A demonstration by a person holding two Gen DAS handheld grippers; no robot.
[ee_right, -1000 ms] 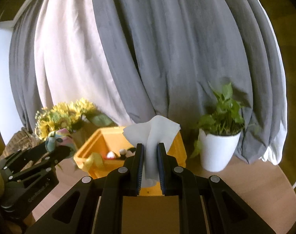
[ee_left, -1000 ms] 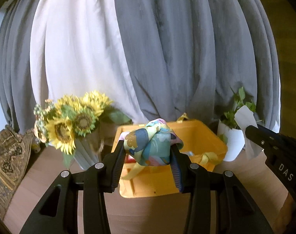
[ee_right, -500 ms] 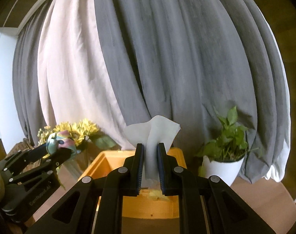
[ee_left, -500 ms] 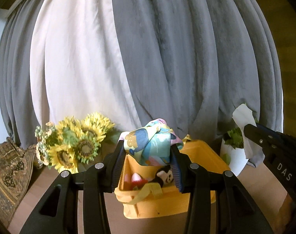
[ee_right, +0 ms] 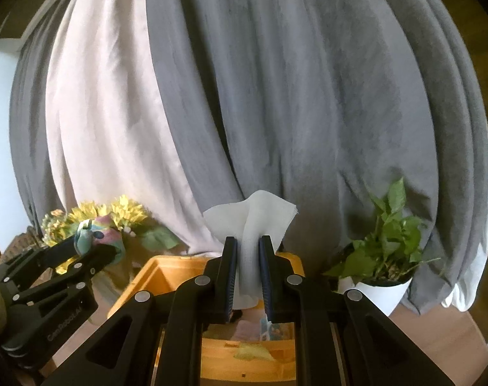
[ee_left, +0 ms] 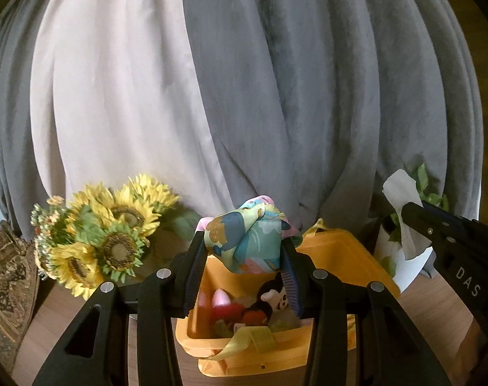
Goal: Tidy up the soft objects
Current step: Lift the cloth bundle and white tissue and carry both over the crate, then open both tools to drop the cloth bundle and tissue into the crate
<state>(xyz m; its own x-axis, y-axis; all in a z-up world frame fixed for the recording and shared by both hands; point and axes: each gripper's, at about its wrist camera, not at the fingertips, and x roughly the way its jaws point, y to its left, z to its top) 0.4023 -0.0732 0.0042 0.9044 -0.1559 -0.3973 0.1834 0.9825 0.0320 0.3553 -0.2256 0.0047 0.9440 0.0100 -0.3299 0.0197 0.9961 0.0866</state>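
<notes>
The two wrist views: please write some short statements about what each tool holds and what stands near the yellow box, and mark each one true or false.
1. The left tool holds a colourful cloth. True.
2. The right tool is empty. False: it is shut on a white tissue.
3. The yellow box already has toys inside. True.
4. The sunflowers stand inside the box. False: they stand beside it, on the left in the left wrist view.
5. A green plant in a white pot stands beside the box. True.
</notes>
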